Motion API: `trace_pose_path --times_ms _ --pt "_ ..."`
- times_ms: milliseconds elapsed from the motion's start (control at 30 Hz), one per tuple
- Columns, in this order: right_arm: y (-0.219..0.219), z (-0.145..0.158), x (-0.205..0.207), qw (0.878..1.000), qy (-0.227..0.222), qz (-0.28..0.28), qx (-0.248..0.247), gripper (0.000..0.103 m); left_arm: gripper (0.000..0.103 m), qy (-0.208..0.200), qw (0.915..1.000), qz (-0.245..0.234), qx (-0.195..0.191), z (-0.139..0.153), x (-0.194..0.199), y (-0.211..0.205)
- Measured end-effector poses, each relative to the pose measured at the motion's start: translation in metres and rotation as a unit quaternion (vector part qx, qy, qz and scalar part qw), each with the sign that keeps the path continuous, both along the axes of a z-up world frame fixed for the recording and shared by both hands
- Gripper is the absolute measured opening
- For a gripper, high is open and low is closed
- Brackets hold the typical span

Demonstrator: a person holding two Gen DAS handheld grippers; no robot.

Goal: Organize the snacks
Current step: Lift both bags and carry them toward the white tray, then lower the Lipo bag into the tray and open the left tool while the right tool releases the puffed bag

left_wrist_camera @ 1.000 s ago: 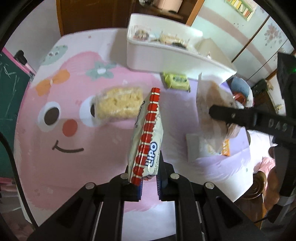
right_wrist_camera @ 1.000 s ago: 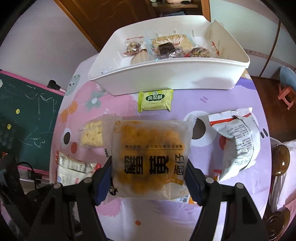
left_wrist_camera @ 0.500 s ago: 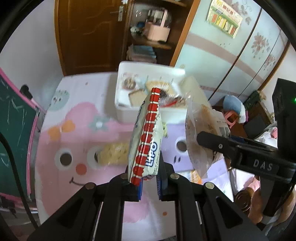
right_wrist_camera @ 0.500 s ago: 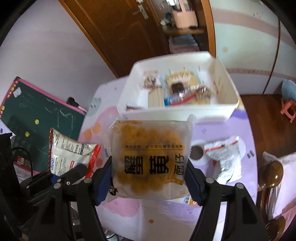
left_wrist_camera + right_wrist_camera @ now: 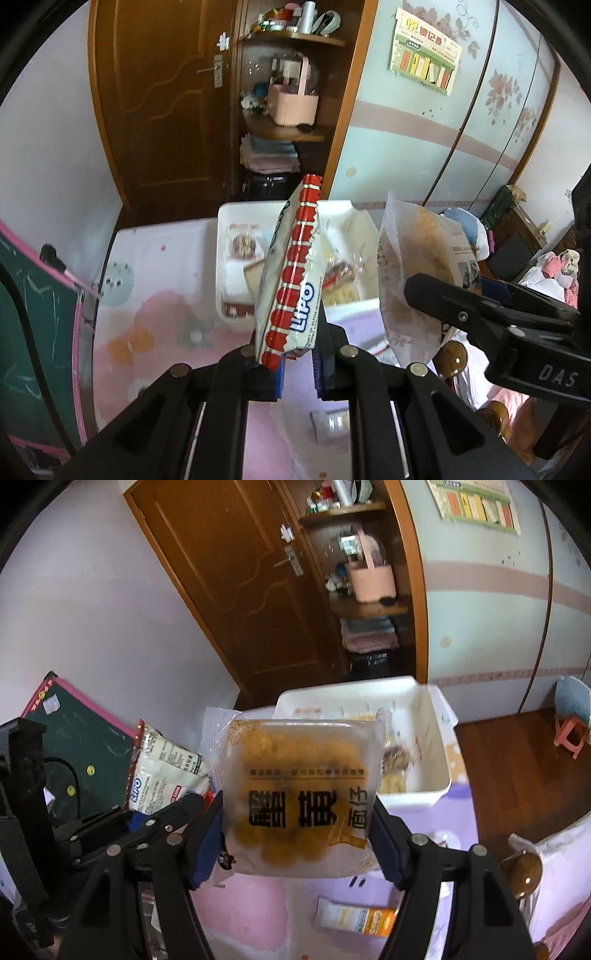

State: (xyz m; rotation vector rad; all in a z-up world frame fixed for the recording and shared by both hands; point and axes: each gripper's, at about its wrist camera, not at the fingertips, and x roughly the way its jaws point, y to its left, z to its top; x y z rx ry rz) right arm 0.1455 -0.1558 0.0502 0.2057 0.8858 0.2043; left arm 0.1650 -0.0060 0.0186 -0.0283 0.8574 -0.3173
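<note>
Two held packets, Lipo packet (image 5: 291, 280), noodle packet (image 5: 301, 797), fronting white bin (image 5: 432, 738)

One white plastic bin (image 5: 436, 738), two held snack packets, one orange-and-white packet (image 5: 356, 917) at six o'clock.

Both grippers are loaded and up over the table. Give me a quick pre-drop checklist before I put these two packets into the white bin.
1. Left gripper grip on the Lipo packet: ok, clamped at the packet's bottom edge, packet standing upright.
2. Right gripper grip on the yellow snack bag: ok, held across its width between the fingers.
3. White bin in view ahead of both grippers: ok.
4. Free room in the bin: cannot tell, several snacks already inside and the held packets hide much of it.
5. Grippers apart from each other: ok, side by side with a gap, though close.
6. Grippers directly over the bin: cannot tell from these angles.
</note>
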Motion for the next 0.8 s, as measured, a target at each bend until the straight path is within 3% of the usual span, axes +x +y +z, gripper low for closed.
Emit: trace_pose_path --times_ms 400,800 --pt "-0.004 0.015 0.059 0.998 -0.015 -0.048 -0.032 0.073 0.009 -0.019 0.9996 -0.013 0.017 0.015 0.077 -0.006" --pt "-0.013 -0.008 0.120 0.995 0.007 -0.090 -0.048 0.074 0.009 0.014 0.9990 -0.024 0.034 -0.019 0.153 -0.014"
